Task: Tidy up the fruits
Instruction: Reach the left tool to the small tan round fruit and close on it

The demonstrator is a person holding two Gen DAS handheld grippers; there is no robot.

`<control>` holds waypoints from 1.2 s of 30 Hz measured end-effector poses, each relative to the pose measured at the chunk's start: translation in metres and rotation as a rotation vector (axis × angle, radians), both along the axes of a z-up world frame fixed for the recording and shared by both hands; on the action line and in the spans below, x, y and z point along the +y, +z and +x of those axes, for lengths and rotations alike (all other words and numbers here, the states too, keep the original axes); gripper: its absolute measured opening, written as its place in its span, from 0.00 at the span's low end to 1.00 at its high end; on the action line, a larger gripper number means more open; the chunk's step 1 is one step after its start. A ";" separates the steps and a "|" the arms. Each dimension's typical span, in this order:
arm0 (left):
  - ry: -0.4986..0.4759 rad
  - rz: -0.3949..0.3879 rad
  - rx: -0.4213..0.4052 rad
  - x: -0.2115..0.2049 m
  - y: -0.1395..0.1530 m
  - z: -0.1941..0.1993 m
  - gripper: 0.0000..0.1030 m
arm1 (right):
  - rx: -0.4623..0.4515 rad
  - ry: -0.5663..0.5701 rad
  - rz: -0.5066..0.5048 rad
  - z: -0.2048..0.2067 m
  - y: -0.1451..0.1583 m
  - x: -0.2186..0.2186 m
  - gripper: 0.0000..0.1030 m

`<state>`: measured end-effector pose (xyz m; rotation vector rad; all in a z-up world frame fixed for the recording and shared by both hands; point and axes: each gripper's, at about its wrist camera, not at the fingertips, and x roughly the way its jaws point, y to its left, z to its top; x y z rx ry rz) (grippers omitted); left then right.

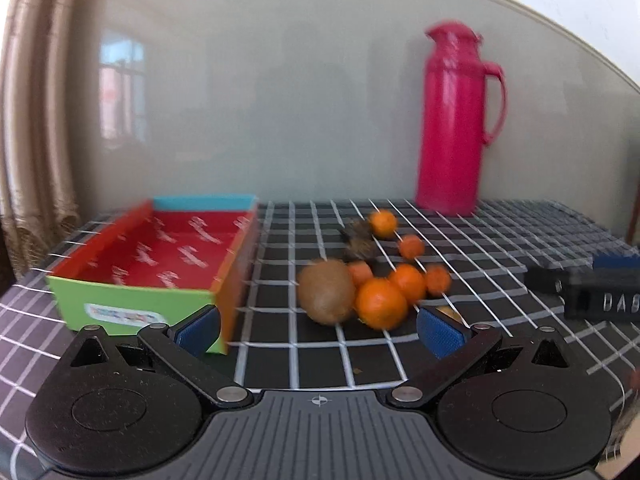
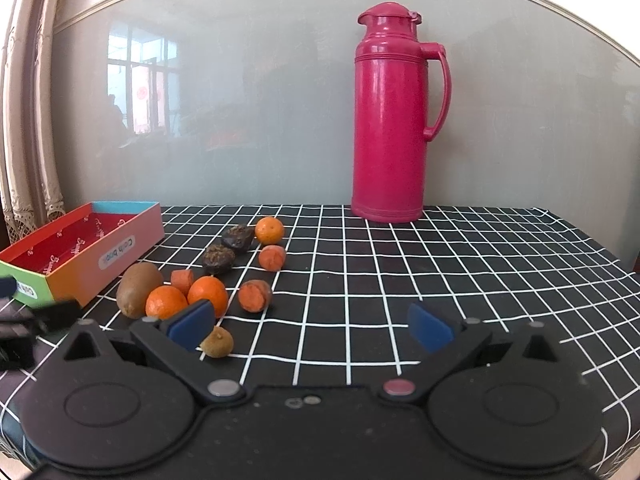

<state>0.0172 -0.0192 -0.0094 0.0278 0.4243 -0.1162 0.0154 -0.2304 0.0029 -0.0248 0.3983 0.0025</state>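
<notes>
A pile of fruit lies on the checked tablecloth: a brown kiwi [image 1: 326, 297] [image 2: 139, 289], several oranges [image 1: 381, 308] [image 2: 207, 295], cut carrot pieces [image 2: 254, 295], two dark dried fruits [image 2: 218, 259] and a small brown fruit [image 2: 217, 342]. An empty red-lined box [image 1: 160, 258] [image 2: 80, 246] stands left of the pile. My left gripper [image 1: 319, 330] is open, just in front of the kiwi and oranges. My right gripper [image 2: 311, 326] is open, right of the pile, with its left finger by the small brown fruit. The right gripper's body shows in the left wrist view [image 1: 592, 292].
A tall pink thermos jug [image 1: 456, 120] [image 2: 394, 116] stands at the back of the table against a grey glass wall. A curtain [image 1: 36, 120] hangs at the left. The table's right edge drops off [image 2: 616, 264].
</notes>
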 end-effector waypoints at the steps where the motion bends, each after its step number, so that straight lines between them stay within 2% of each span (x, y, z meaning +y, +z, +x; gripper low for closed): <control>1: -0.007 -0.008 0.010 -0.003 -0.003 0.002 1.00 | -0.003 -0.005 0.001 0.000 0.001 -0.001 1.00; 6: -0.069 -0.054 0.065 -0.015 -0.014 0.012 1.00 | -0.014 -0.035 0.008 0.000 0.002 -0.006 1.00; 8: -0.042 -0.050 0.052 -0.020 -0.015 0.014 1.00 | -0.017 -0.052 0.011 0.000 0.003 -0.008 1.00; 12: -0.047 -0.060 0.080 -0.029 -0.022 0.025 1.00 | -0.012 -0.090 0.025 0.002 0.003 -0.014 1.00; 17: -0.116 -0.022 0.092 -0.053 -0.026 0.031 0.99 | -0.013 -0.110 0.031 0.004 0.003 -0.017 1.00; 18: -0.137 -0.016 0.094 -0.058 -0.028 0.032 0.84 | -0.015 -0.116 0.029 0.004 0.003 -0.018 1.00; 19: -0.152 -0.014 0.107 -0.063 -0.030 0.034 0.62 | -0.016 -0.123 0.029 0.004 0.003 -0.019 1.00; 22: -0.151 0.003 0.140 -0.077 -0.037 0.042 0.60 | -0.009 -0.146 0.033 0.004 0.002 -0.023 1.00; 27: -0.152 0.003 0.120 -0.093 -0.041 0.048 0.60 | -0.004 -0.176 0.062 0.006 0.002 -0.033 1.00; 28: -0.151 0.006 0.120 -0.095 -0.040 0.049 0.58 | -0.002 -0.179 0.065 0.006 0.002 -0.035 1.00; 30: -0.144 0.000 0.120 -0.097 -0.039 0.049 0.44 | 0.003 -0.190 0.062 0.008 0.000 -0.036 1.00; 31: -0.136 0.004 0.118 -0.097 -0.039 0.050 0.41 | 0.008 -0.196 0.056 0.010 0.000 -0.036 1.00; 36: -0.138 -0.003 0.121 -0.099 -0.039 0.054 0.33 | 0.057 -0.232 0.001 0.034 -0.007 -0.030 1.00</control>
